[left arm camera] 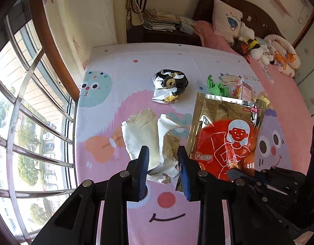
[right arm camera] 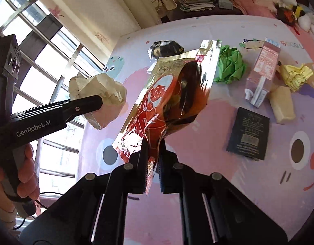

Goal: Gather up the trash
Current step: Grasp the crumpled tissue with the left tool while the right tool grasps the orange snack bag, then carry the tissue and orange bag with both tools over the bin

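My left gripper (left arm camera: 163, 157) is shut on a crumpled cream paper wad (left arm camera: 150, 140), held above the pink cartoon bed sheet (left arm camera: 136, 75); the wad (right arm camera: 97, 94) also shows at the left gripper's tip in the right wrist view. My right gripper (right arm camera: 153, 149) is shut on the lower edge of a gold and red foil packet (right arm camera: 167, 102), lifted off the sheet; that packet (left arm camera: 224, 138) hangs to the right of the wad. On the sheet lie a black and silver crumpled wrapper (left arm camera: 170, 85), a green paper ball (right arm camera: 230, 65), a yellow crumpled wrapper (right arm camera: 295, 75), a pink carton (right arm camera: 263, 71), a cream block (right arm camera: 282, 106) and a black box (right arm camera: 248, 132).
A barred window (left arm camera: 34, 122) runs along the left of the bed. A dark nightstand with stacked papers (left arm camera: 161, 20) stands at the head. A pillow (left arm camera: 226, 20) and plush toys (left arm camera: 259, 49) lie at the far right. A hand (right arm camera: 24, 173) grips the left tool's handle.
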